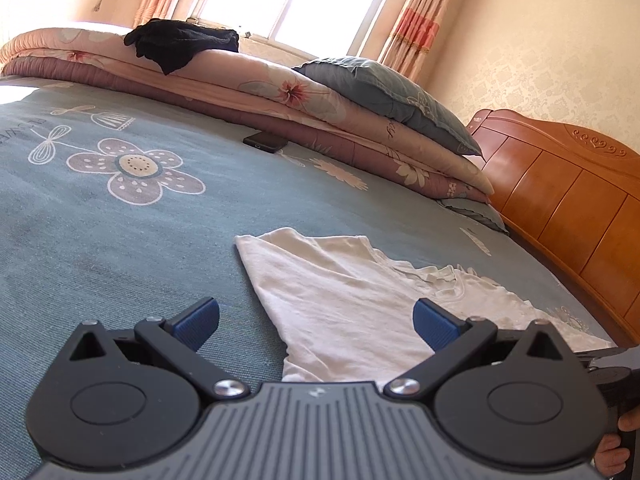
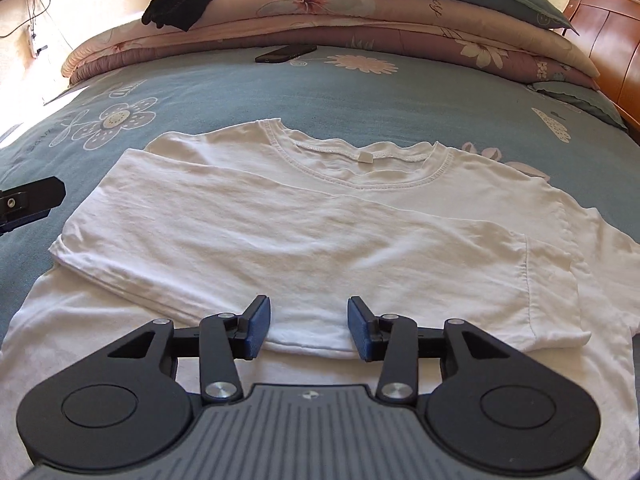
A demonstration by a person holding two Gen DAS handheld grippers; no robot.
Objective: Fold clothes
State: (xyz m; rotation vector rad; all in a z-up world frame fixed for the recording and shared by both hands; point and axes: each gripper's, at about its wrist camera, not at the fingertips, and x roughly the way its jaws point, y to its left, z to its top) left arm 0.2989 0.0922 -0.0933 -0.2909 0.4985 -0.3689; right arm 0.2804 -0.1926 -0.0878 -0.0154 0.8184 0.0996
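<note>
A white T-shirt [image 2: 320, 216] lies spread on a blue-grey bedspread [image 2: 240, 80] printed with flowers, filling the middle and lower half of the right wrist view. Its neckline faces the top of the frame, and its left side has been folded across the body, so one sleeve lies flat toward centre right.

The right gripper [image 2: 308, 328] sits at bottom centre of that view, its blue pads apart with the edge of the folded layer lying between them; neither pad presses on the cloth.

In the left wrist view the left gripper [image 1: 316, 320] fills the bottom of the frame with its jaws spread wide, nothing between the pads, hovering above the shirt's near edge at lower centre. Fingers of a hand [image 1: 616, 448] show at the bottom right corner.

At the far side of the bed, toward the top of both views, lie stacked floral quilts [image 2: 360, 20] with a dark garment [image 2: 192, 0] on top, a blue pillow [image 1: 392, 96] and a black phone [image 2: 286, 53] on the bedspread beside them. A wooden headboard [image 1: 568, 192] stands at the right edge
</note>
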